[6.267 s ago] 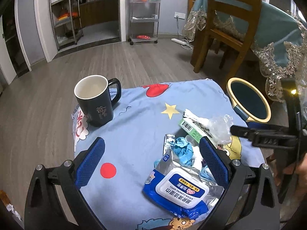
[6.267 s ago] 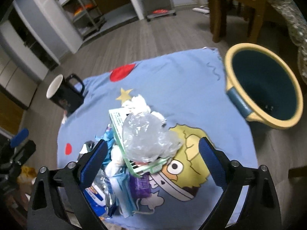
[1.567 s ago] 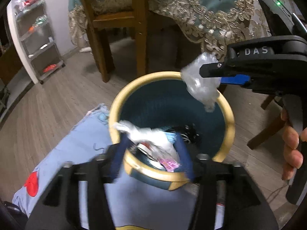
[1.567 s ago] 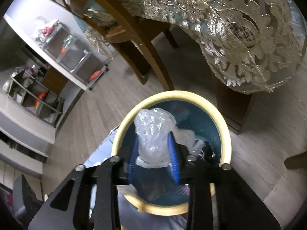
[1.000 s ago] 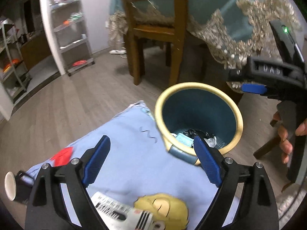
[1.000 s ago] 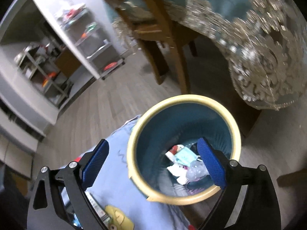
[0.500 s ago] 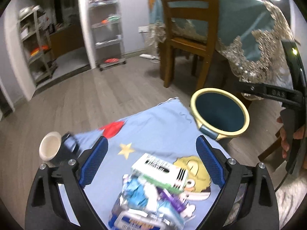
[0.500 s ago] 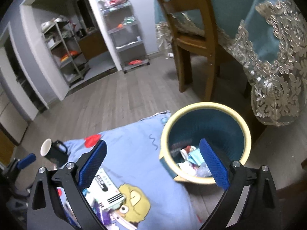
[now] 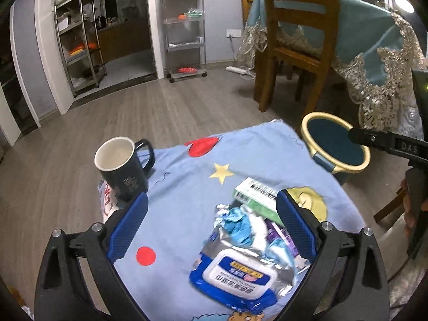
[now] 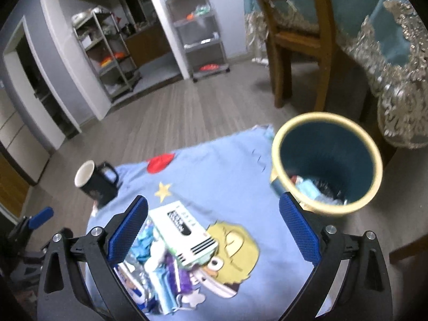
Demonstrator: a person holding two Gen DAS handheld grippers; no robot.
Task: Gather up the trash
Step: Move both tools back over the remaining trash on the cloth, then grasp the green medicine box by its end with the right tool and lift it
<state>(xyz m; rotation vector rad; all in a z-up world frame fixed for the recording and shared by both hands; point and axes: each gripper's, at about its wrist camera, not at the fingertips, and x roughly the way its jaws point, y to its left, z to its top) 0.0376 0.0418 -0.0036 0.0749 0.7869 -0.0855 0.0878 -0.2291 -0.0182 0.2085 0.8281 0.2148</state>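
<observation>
Inside, the bin [image 10: 327, 160] holds scraps; the mug [image 9: 120, 168] looks empty.

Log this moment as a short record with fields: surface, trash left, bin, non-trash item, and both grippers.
surface: blue cartoon cloth spread on the wooden floor
trash left: wet-wipes pack, crumpled blue wrapper, green-and-white box, purple packet, all in one pile
bin: yellow-rimmed blue bin at the cloth's far corner, some trash already inside
non-trash item: dark mug, upright, apart from the pile
left gripper: jaws opening, nothing gripped, over the pile
right gripper: open, empty
</observation>
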